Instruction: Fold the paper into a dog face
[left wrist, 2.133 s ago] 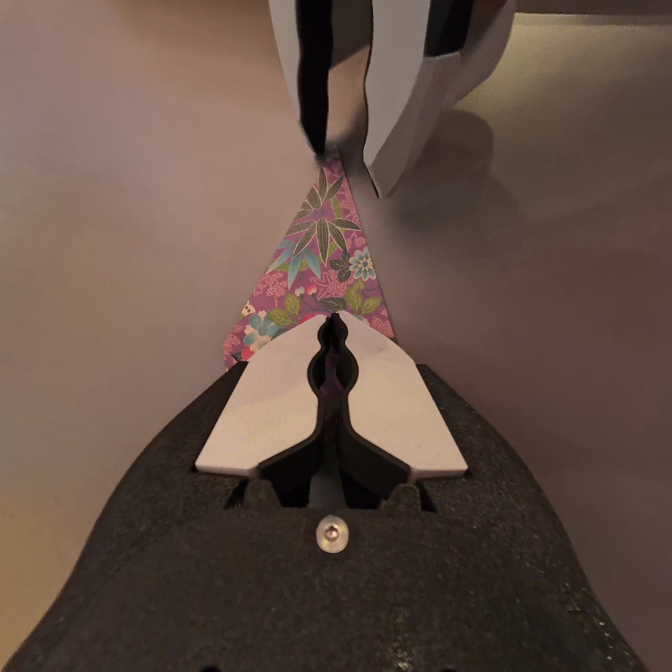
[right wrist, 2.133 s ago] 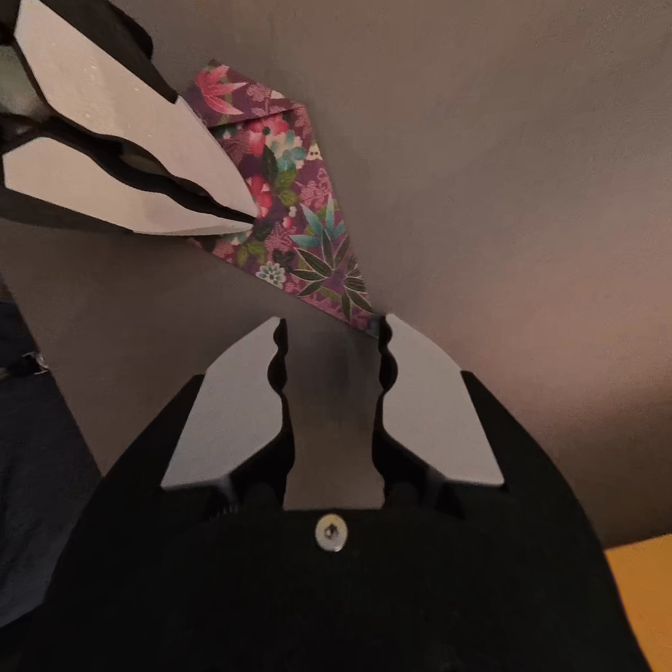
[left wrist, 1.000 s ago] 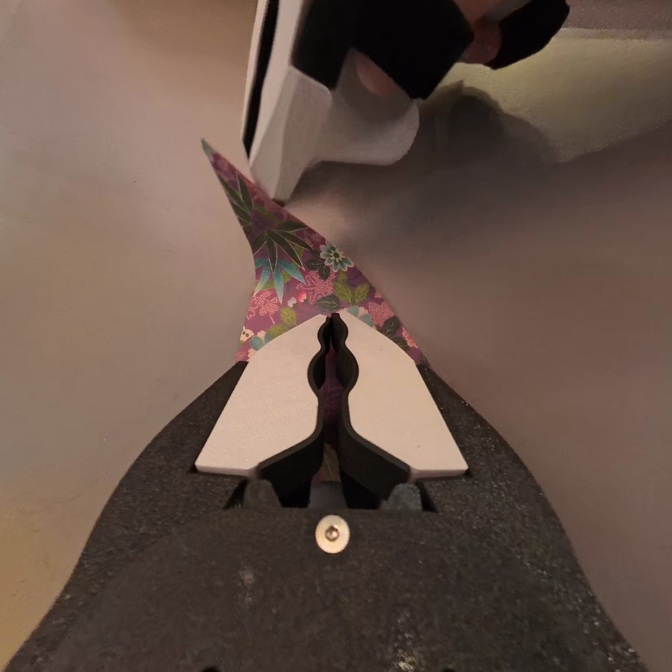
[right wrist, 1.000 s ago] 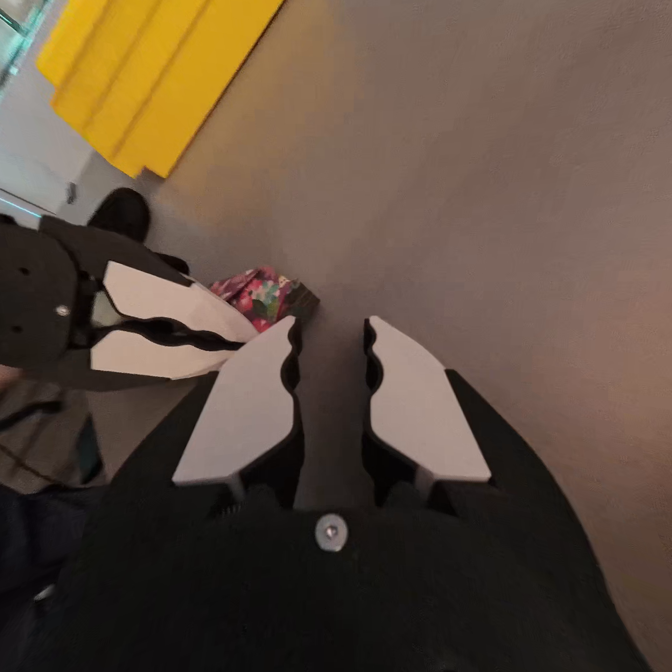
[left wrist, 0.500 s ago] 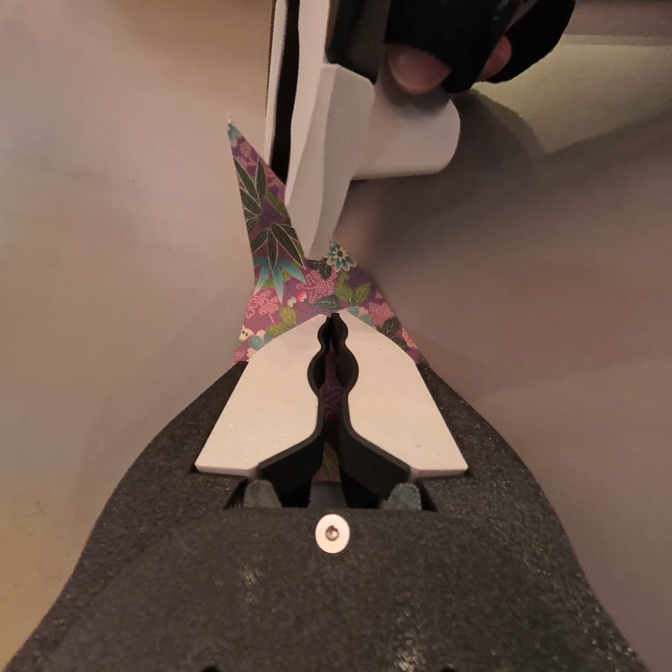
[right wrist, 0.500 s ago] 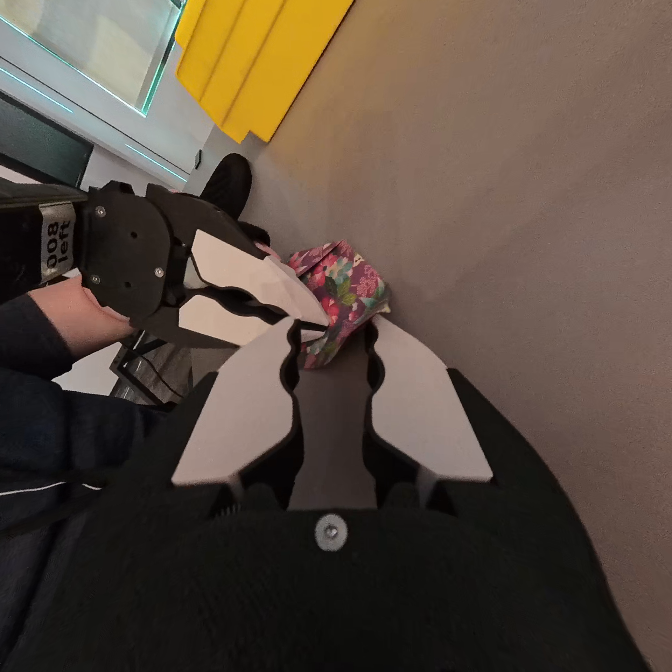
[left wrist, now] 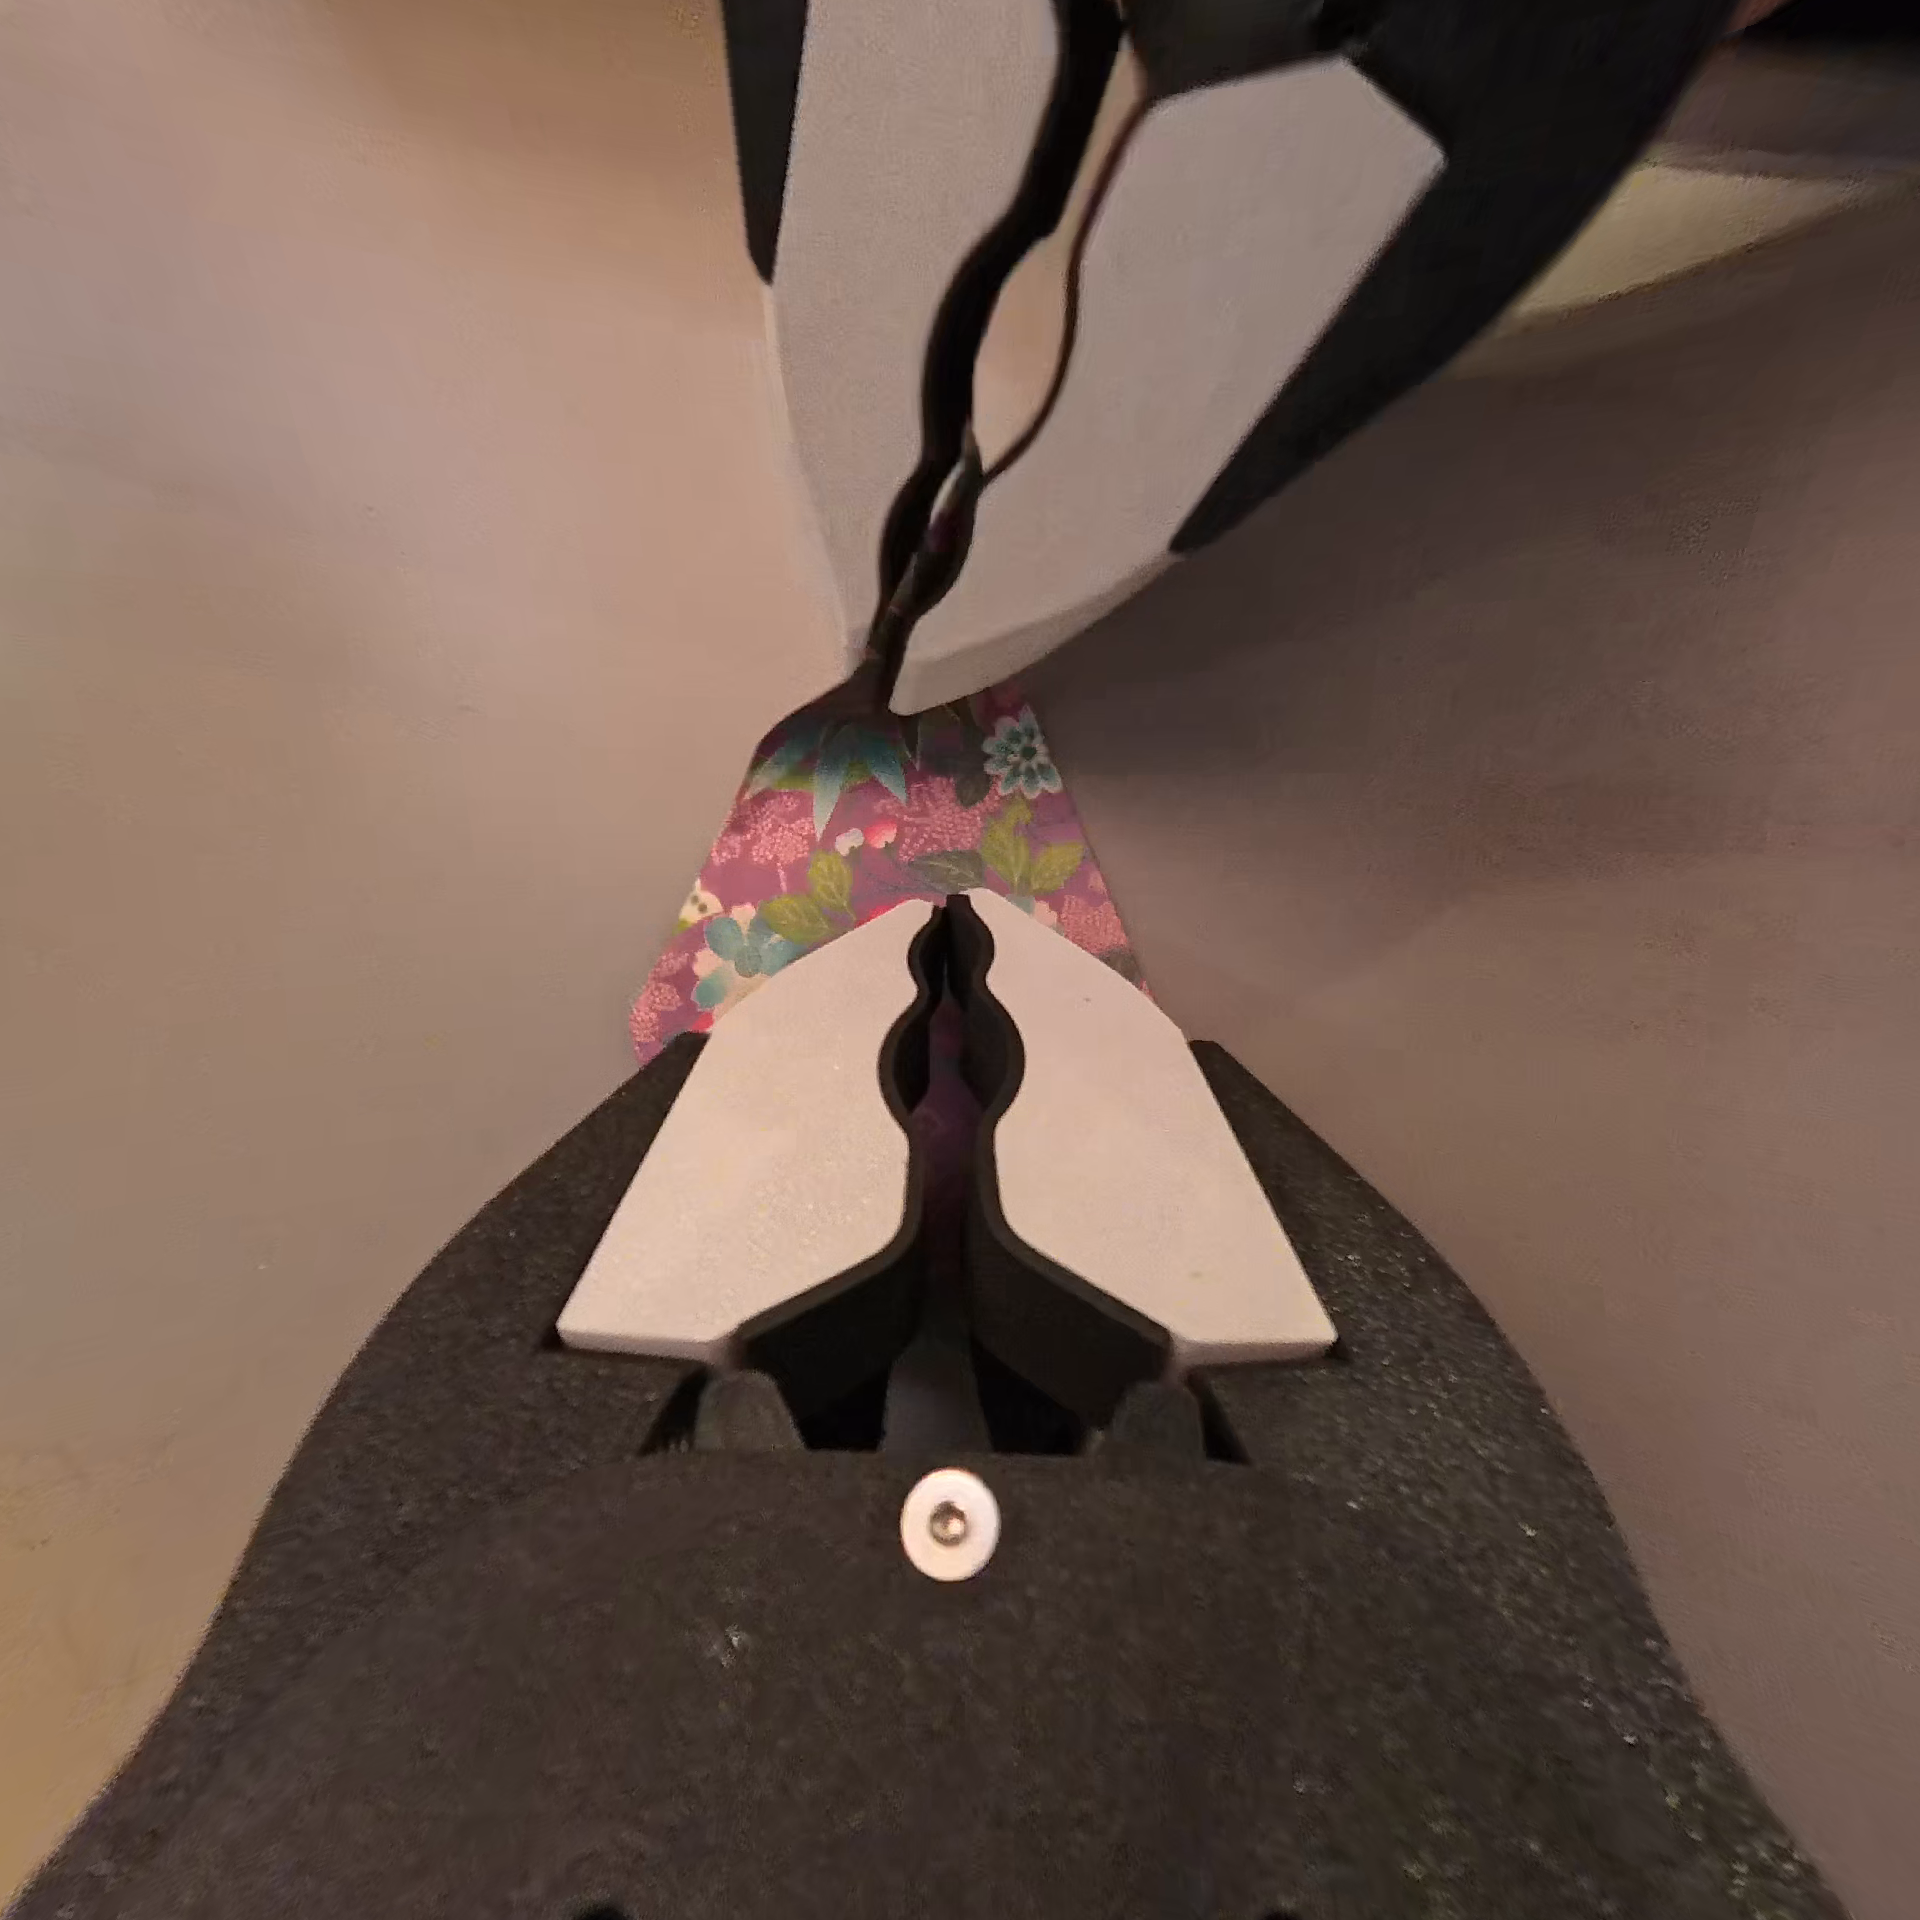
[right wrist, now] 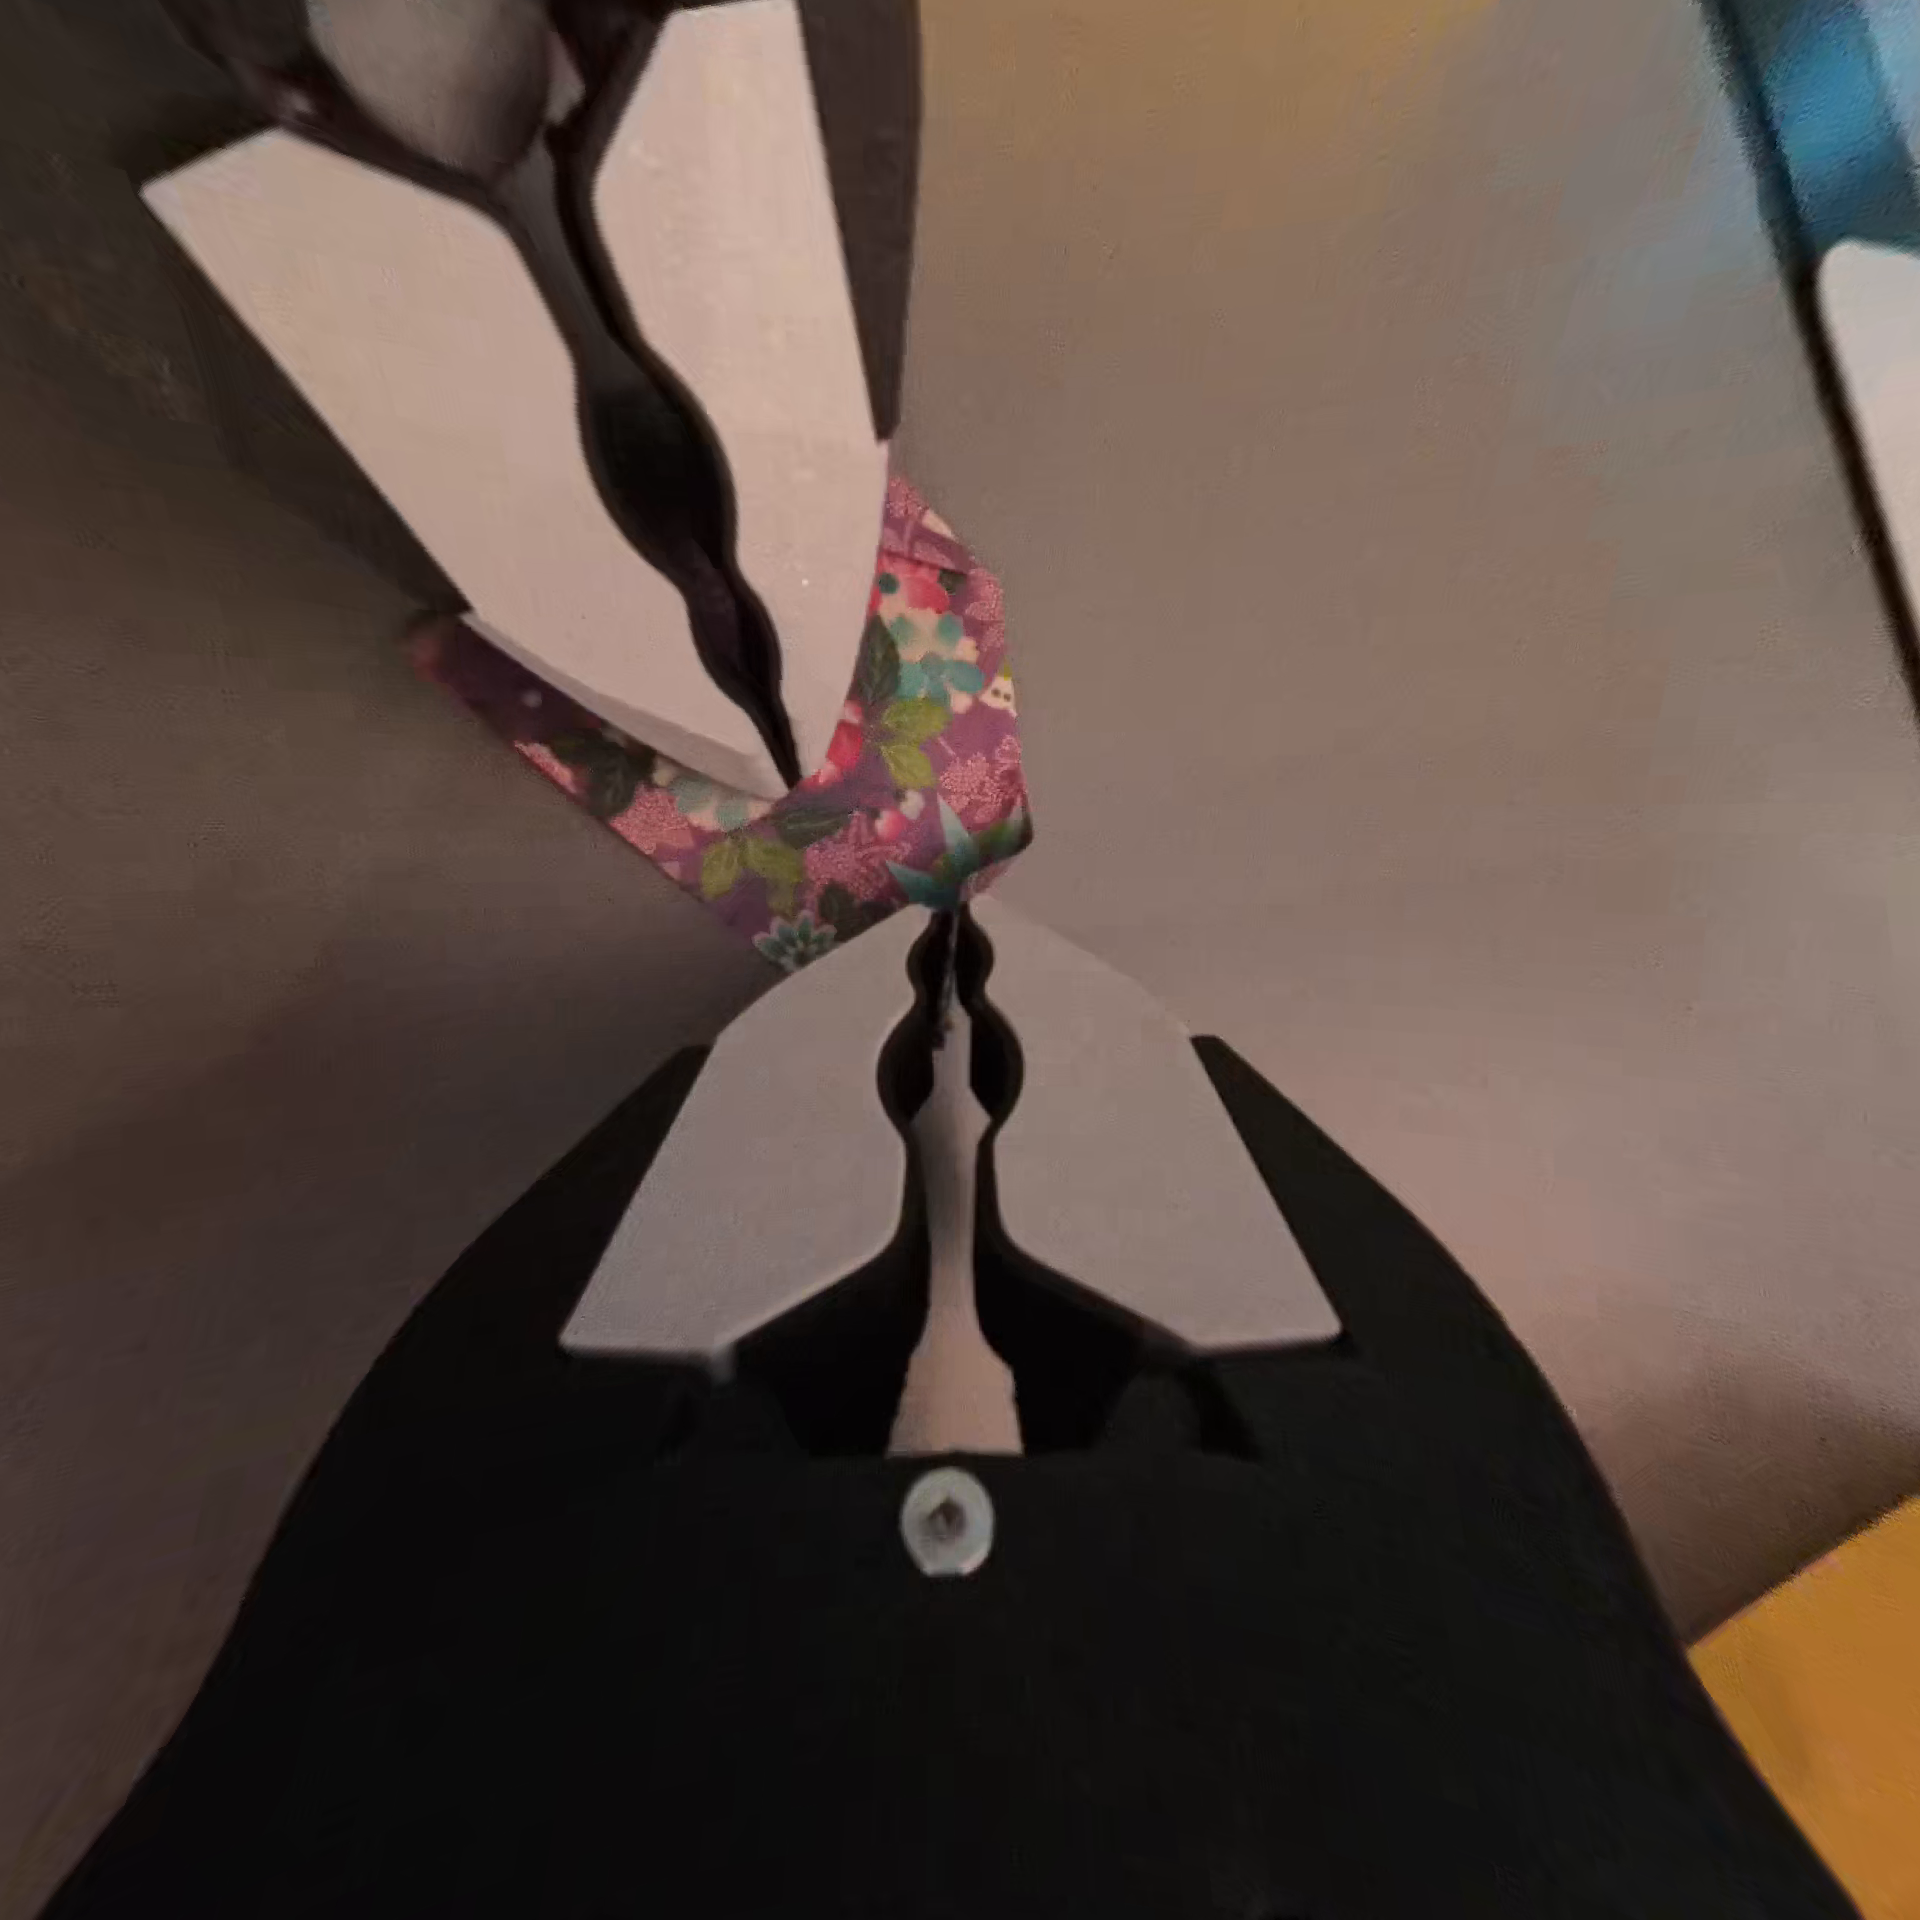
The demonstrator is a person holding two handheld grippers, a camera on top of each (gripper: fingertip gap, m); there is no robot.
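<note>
The paper (left wrist: 914, 831) is a small folded piece with a purple floral print. It is held above the grey table, stretched between my two grippers. My left gripper (left wrist: 948, 906) is shut on its near end. My right gripper (left wrist: 883, 681) comes in from above in the left wrist view and is shut on the far tip of the paper. In the right wrist view the paper (right wrist: 894, 821) bends between my right gripper (right wrist: 954, 914), shut on one corner, and my left gripper (right wrist: 790, 774), shut on the other part. The paper inside the jaws is hidden.
The grey table top (left wrist: 1507, 935) fills both views. A yellow shape (right wrist: 1829, 1704) shows at the lower right of the right wrist view, and a blurred blue and white object (right wrist: 1849, 156) at its upper right. There is about 4 cm between the tips of the two grippers.
My right gripper was open beside the paper. It has moved onto the paper's far tip and shut on it, and it now faces my left gripper closely. The left gripper has kept its hold.
</note>
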